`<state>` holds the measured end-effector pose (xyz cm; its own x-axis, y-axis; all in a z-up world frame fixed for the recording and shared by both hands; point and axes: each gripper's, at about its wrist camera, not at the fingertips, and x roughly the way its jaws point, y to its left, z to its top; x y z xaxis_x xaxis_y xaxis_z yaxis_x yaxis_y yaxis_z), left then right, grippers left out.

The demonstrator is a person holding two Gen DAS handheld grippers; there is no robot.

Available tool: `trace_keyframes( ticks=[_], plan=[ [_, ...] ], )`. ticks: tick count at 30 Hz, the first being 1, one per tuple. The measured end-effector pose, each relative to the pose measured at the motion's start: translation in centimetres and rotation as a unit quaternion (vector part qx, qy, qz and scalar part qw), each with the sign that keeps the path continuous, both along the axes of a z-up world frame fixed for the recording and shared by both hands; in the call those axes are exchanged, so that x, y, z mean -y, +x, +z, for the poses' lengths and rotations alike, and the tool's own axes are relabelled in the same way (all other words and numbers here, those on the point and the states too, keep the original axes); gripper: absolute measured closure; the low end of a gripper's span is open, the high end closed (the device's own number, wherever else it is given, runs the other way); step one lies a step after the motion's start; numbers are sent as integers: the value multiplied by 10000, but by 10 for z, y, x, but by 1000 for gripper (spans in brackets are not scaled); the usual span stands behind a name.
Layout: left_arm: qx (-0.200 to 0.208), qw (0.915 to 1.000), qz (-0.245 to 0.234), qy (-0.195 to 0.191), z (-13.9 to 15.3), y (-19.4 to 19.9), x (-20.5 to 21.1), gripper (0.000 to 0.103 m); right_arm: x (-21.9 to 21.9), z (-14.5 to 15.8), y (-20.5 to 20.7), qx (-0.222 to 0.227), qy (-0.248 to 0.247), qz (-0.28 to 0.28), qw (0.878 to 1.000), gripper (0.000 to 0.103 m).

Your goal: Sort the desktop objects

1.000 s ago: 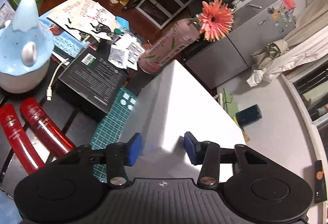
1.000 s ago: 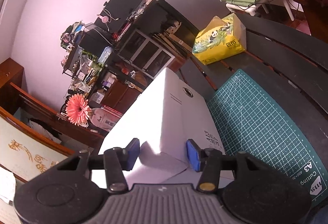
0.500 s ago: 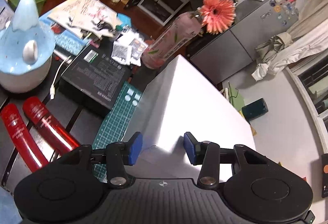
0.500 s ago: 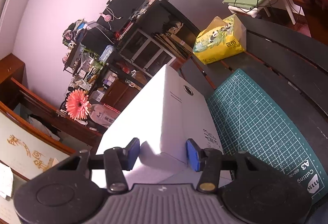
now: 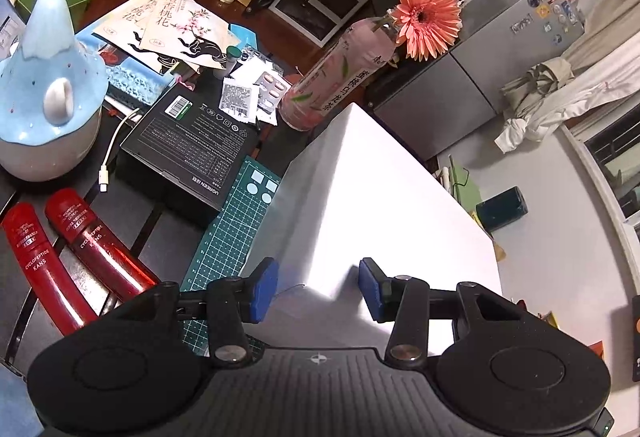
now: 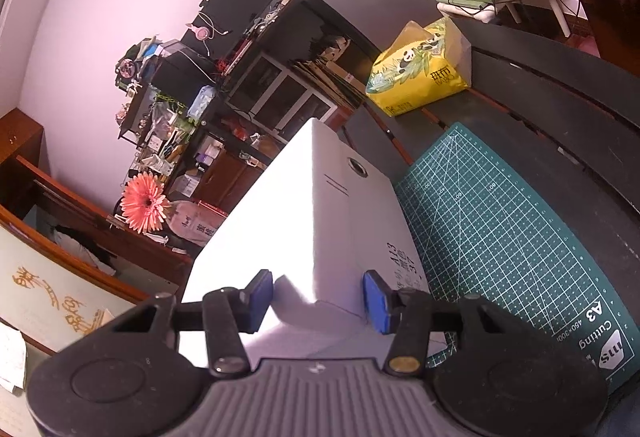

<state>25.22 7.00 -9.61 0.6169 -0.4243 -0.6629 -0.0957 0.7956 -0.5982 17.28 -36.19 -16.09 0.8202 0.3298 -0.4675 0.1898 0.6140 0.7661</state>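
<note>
1. Because the white box [image 5: 384, 205] was bulky, both grippers took it, one at each near corner, above the cutting mat [image 6: 500, 221].
2. Left gripper [image 5: 318, 289] and right gripper [image 6: 320, 295] were each clamped on a corner.

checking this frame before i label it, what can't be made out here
- Left gripper and right gripper: each straddles a corner of the white box; pad contact is not clear in either wrist view.
- Box underside: hidden by the box itself, so resting on the cutting mat or lifted is unclear.
- Handwriting on the box side: right wrist view, partly behind a finger.
- Pill packets: left wrist view, too small.
</note>
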Motion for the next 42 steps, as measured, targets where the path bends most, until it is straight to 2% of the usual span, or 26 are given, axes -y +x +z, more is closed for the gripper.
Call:
trace_keyframes(
  ticks=[13,42],
  plan=[
    [-85,10000,0,-11,-3,0,0,54,1,-12,4,-231,51,-6,9997,54],
    [-72,9997,-65,246,1,1,3,51,2,-11,5,-274,133,-1,9995,53]
  ],
)
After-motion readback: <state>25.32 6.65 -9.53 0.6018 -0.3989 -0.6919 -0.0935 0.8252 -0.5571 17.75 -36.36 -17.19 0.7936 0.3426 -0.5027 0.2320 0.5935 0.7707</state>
